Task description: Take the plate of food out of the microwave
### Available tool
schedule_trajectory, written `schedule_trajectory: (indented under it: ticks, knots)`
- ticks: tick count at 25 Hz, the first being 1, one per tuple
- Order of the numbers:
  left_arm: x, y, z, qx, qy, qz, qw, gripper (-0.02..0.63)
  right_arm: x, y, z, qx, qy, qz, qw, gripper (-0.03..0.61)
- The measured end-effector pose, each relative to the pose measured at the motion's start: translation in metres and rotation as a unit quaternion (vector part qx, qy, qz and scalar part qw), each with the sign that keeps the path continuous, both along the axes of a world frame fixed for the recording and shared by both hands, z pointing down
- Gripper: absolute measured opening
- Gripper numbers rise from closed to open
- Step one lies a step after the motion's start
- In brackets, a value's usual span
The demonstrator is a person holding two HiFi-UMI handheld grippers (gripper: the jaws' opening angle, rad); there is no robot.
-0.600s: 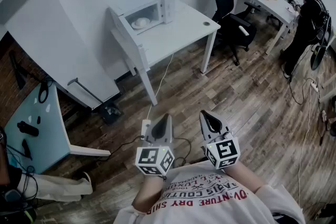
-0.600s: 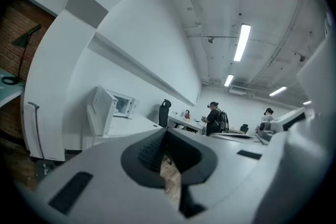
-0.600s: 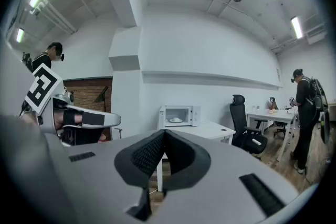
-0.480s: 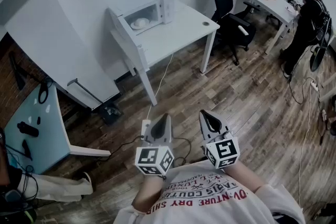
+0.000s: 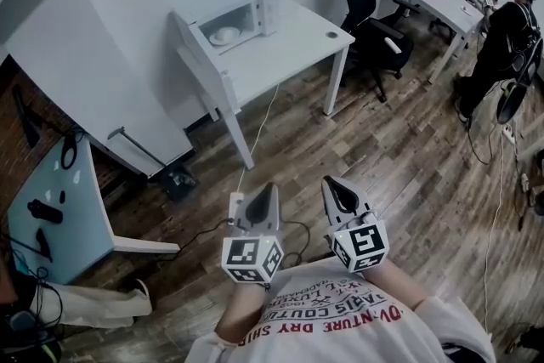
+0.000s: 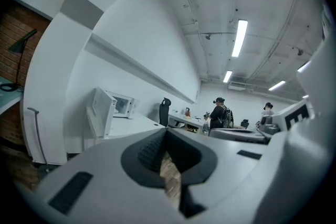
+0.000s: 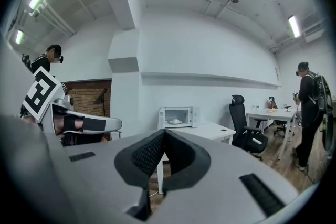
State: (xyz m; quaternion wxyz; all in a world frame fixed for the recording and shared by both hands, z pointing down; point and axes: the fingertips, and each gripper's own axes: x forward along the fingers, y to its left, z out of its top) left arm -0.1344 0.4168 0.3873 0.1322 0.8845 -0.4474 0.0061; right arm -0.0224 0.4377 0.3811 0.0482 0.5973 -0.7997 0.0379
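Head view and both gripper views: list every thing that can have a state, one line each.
microwave: door swung open, standing on the white table.
plate: inside the microwave, not yet taken out.
left gripper: shut, nothing between the jaws.
right gripper: shut, nothing between the jaws.
office chair: unoccupied.

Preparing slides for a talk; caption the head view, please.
Left gripper and right gripper, jaws shut and empty, face the open microwave holding a plate.
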Motion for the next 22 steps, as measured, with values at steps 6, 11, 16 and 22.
schedule_trajectory:
  ticks: [6, 11, 16, 22]
  knots:
    - [0.007, -0.001, 0.011, -0.01, 0.001, 0.003, 0.9999, 0.007, 0.005, -0.005, 0.009, -0.013, 0.004, -0.003, 1.0, 0.012]
    - [0.019, -0.016, 0.025, -0.028, 0.001, 0.002, 0.9996, 0.007, 0.01, -0.021, 0.021, -0.024, 0.017, -0.023, 0.999, 0.012]
    - [0.042, -0.042, 0.023, -0.018, -0.006, -0.018, 0.9997, 0.007, 0.031, -0.051, 0.022, -0.021, 0.018, -0.045, 0.999, 0.012]
    - [0.078, -0.091, 0.01, -0.003, -0.025, -0.051, 0.9984, 0.006, 0.062, -0.11, 0.013, -0.008, 0.016, -0.09, 0.996, 0.012]
